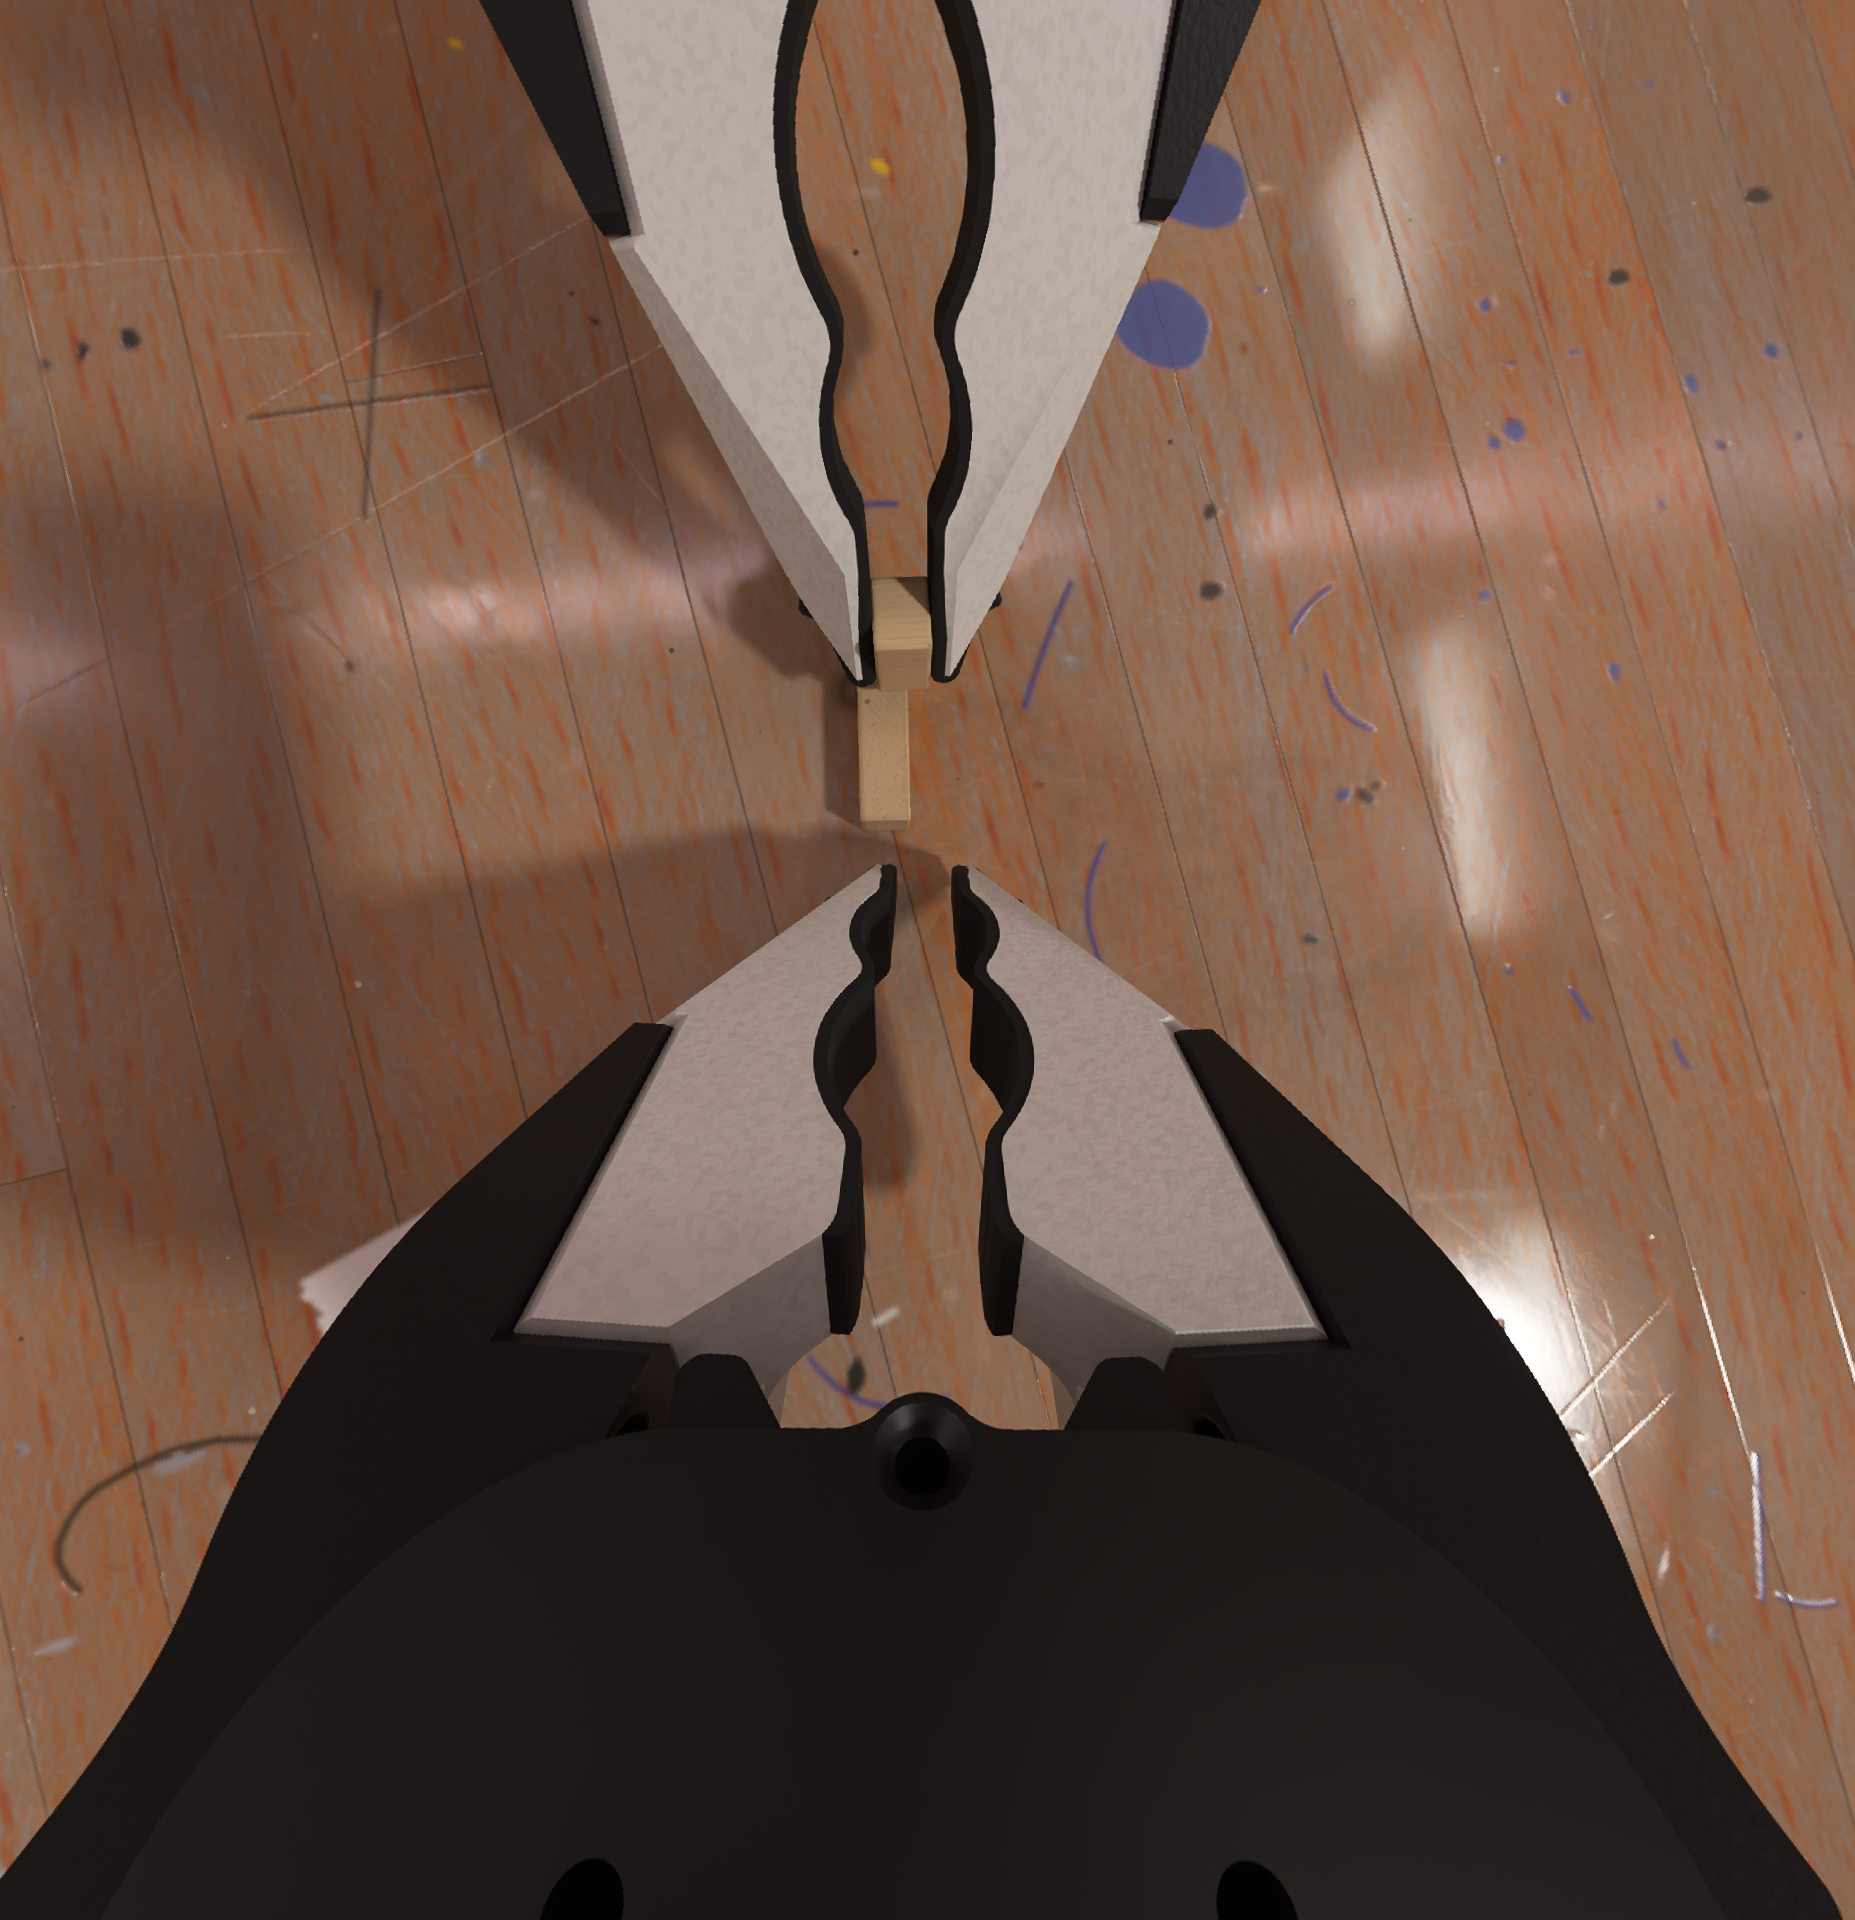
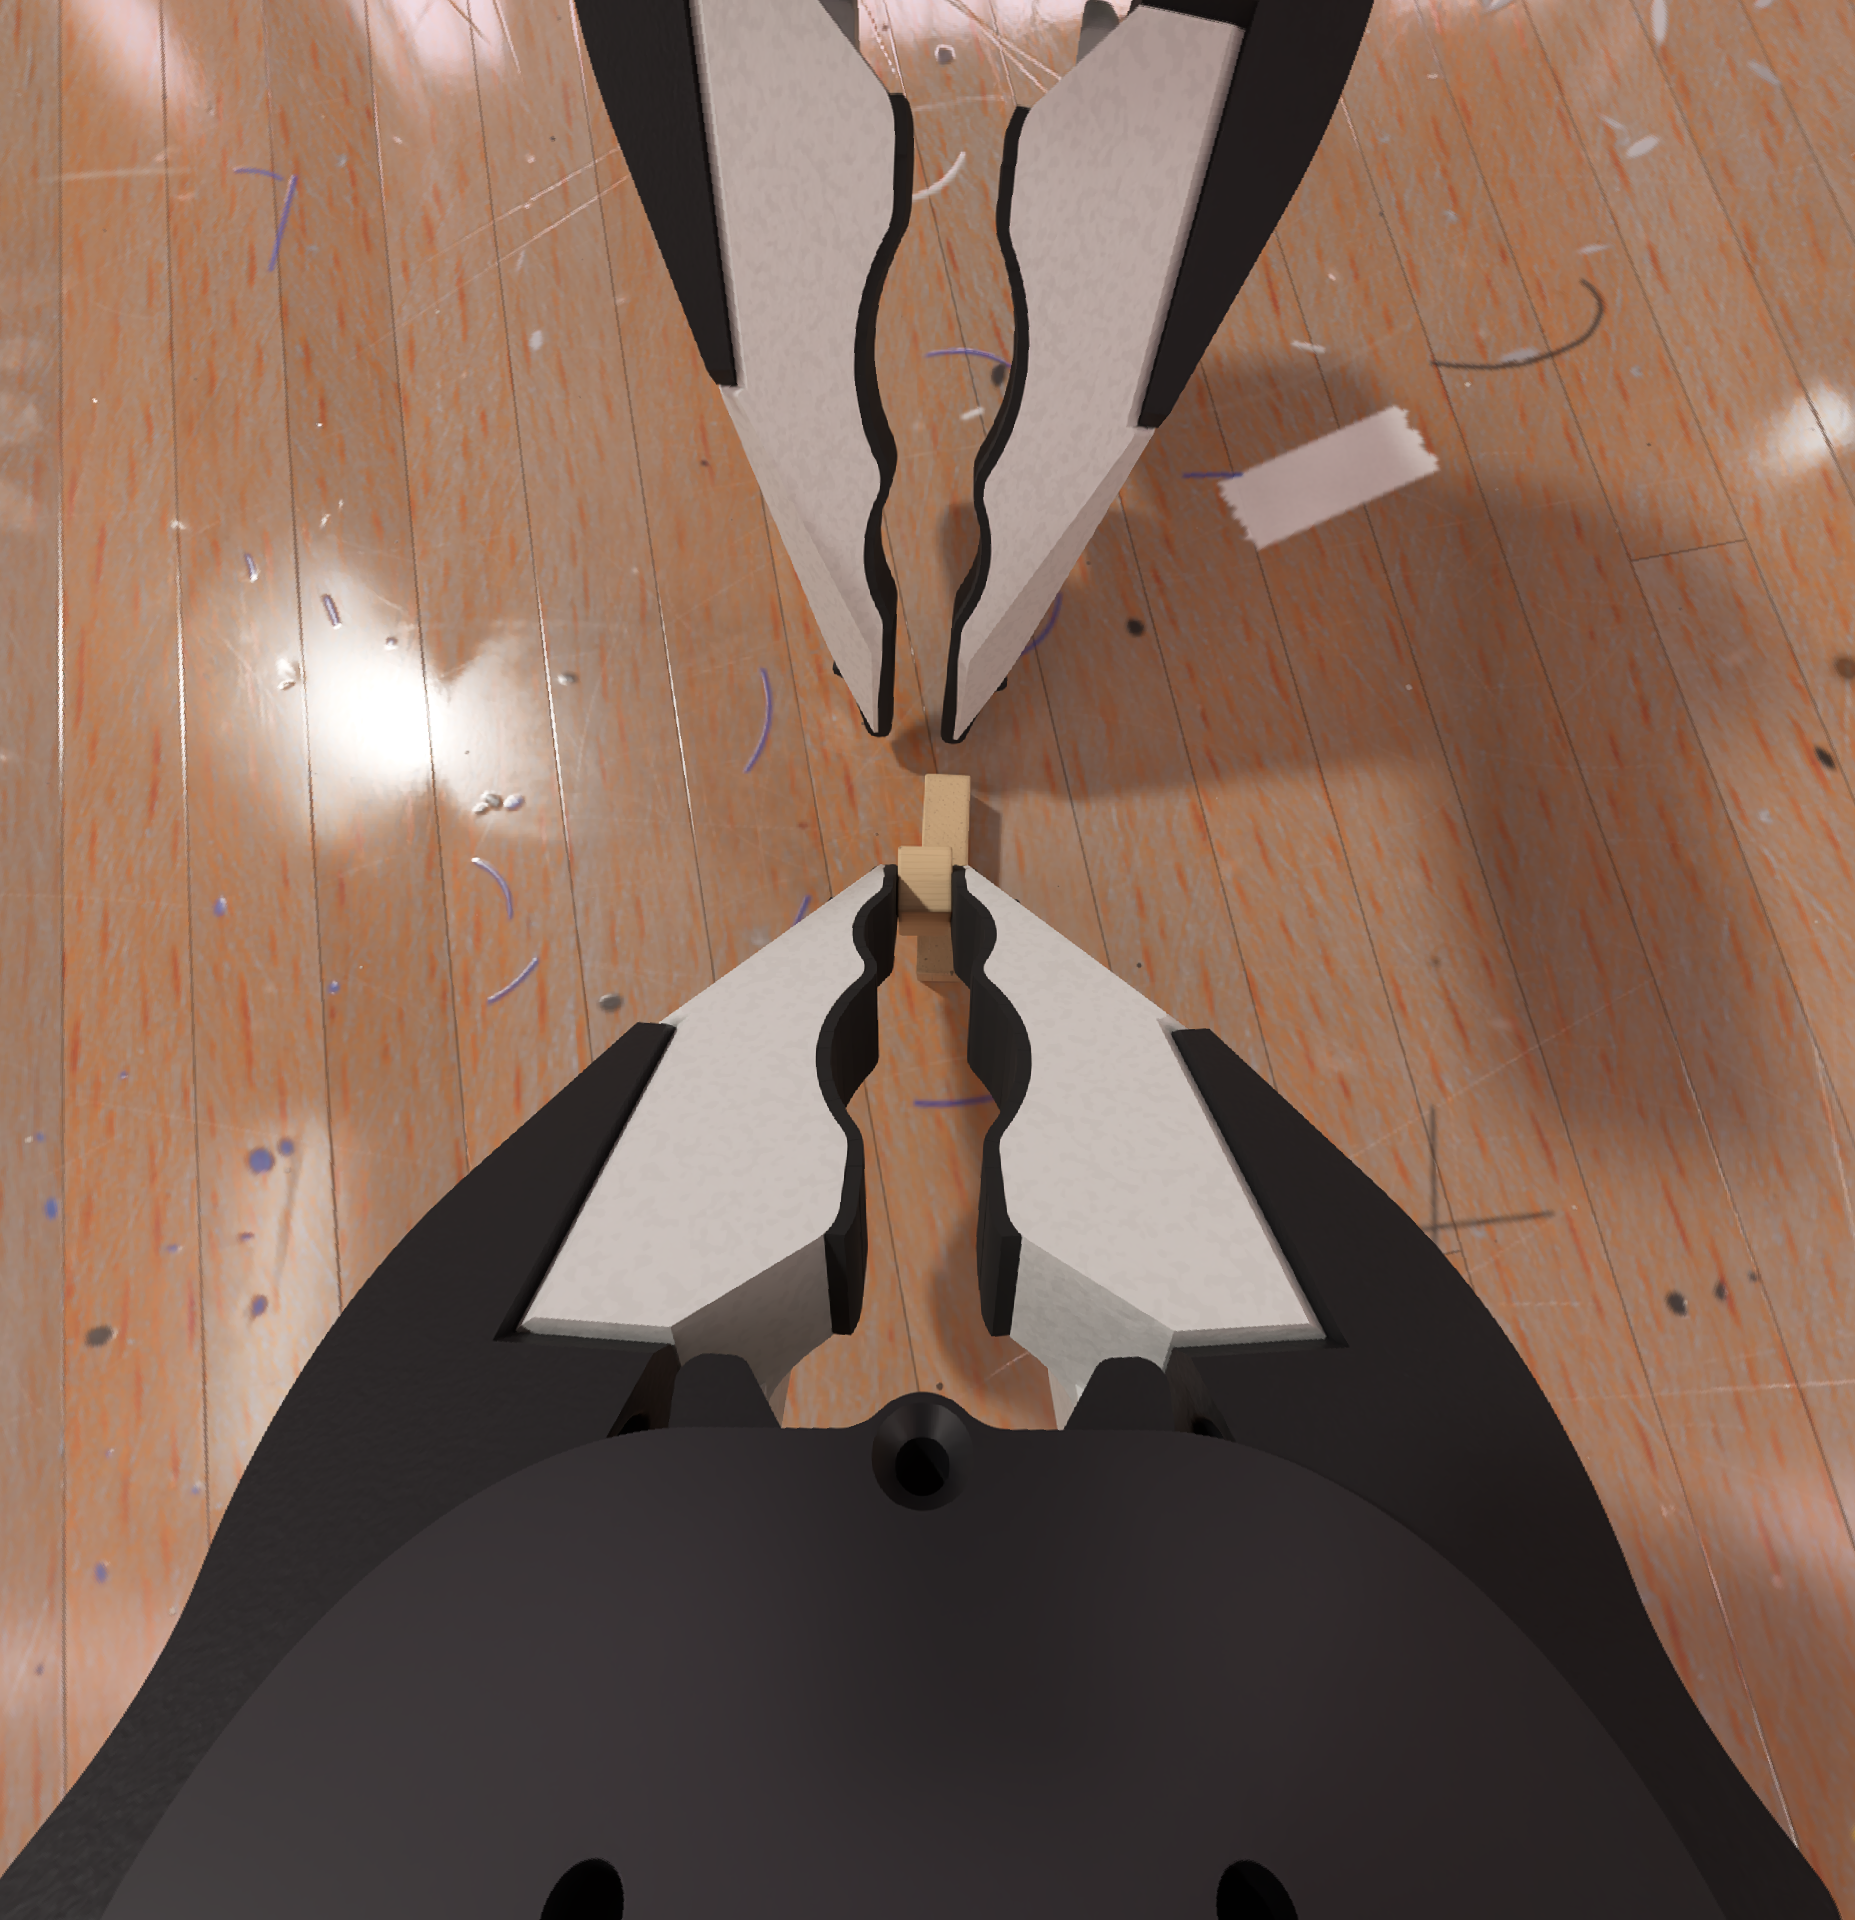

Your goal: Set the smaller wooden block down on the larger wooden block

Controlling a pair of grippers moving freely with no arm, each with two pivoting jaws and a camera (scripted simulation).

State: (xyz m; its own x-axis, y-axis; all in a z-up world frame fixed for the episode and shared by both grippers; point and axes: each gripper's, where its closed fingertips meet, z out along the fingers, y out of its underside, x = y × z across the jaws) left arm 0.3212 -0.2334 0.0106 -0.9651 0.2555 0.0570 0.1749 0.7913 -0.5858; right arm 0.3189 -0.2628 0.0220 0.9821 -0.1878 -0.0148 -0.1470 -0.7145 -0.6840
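Through the right wrist view I see my right gripper, with its pale, grainy-textured fingers edged in wavy black rubber pads, pinching the small pale wooden cube between its tips. That smaller wooden block sits over the near part of the longer pale wooden bar, a slim rectangular piece lying flat on the floor and running away from this camera; I cannot tell whether the two are touching or the cube hangs just above. From the left wrist view the same cube shows clamped between the far gripper's tips, with the bar stretching toward me and ending just short of my left gripper. The left jaws stand slightly apart with nothing between them, their tips near the bar's end but clear of it. Everything rests on a glossy orange-brown plank floor, scratched, flecked with blue and dark paint spots and bright glare patches. A torn strip of whitish tape lies on the floor to the far right in the right wrist view, well apart from the blocks. The two grippers face each other tip to tip along the bar.
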